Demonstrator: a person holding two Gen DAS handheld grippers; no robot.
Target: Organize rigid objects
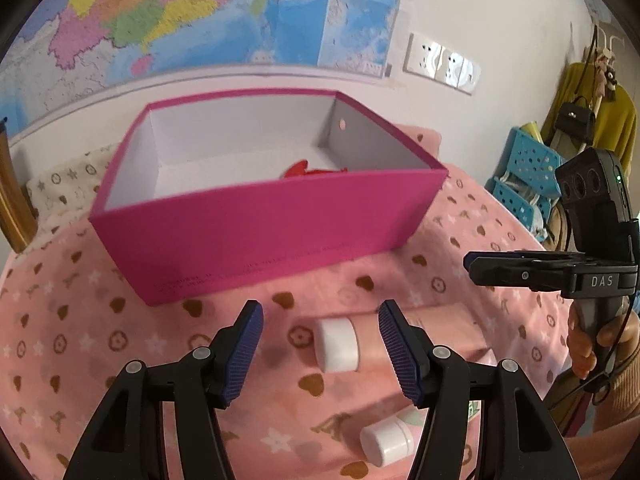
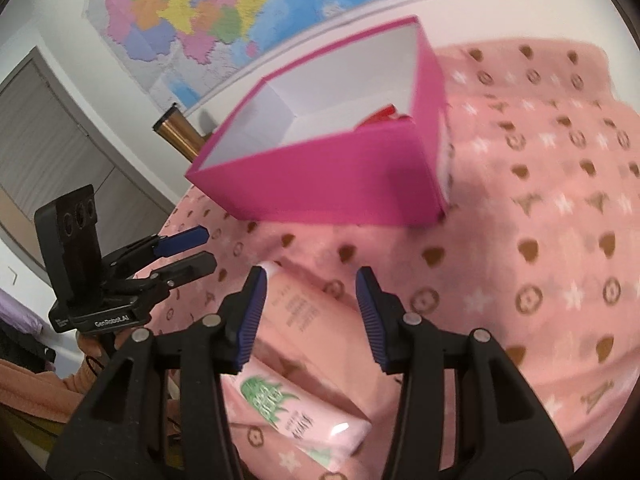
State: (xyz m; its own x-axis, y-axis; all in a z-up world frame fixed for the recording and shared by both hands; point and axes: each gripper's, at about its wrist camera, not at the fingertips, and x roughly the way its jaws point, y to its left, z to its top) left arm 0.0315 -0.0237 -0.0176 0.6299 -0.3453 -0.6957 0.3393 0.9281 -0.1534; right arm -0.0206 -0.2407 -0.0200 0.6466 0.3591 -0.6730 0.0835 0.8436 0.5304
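Landmark: the pink box (image 1: 264, 224) stood open-topped on the pink blanket (image 1: 72, 344), its white interior facing up so things could be dropped in.
Already inside: something red (image 1: 304, 169) lay low against the box's near wall; what it was could not be told.
Larger tube: the pink tube (image 2: 316, 320) lay flat on the blanket in front of the box, its white cap (image 1: 336, 344) toward the left gripper.
Smaller tube: a tube with green print (image 2: 280, 404) lay further from the box than the larger one, just beside it, with its own white cap (image 1: 386, 442).
Left gripper (image 1: 320, 354): jaws apart and empty, poised above the larger tube's cap in front of the box.
Right gripper (image 2: 310, 316): jaws apart and empty, straddling the larger tube's body from above, probably lined up to grasp it.
Judgement: both tubes were outside the box, so the sorting looked partly done.
Backdrop: a wall map (image 1: 160, 12) hung behind the box.
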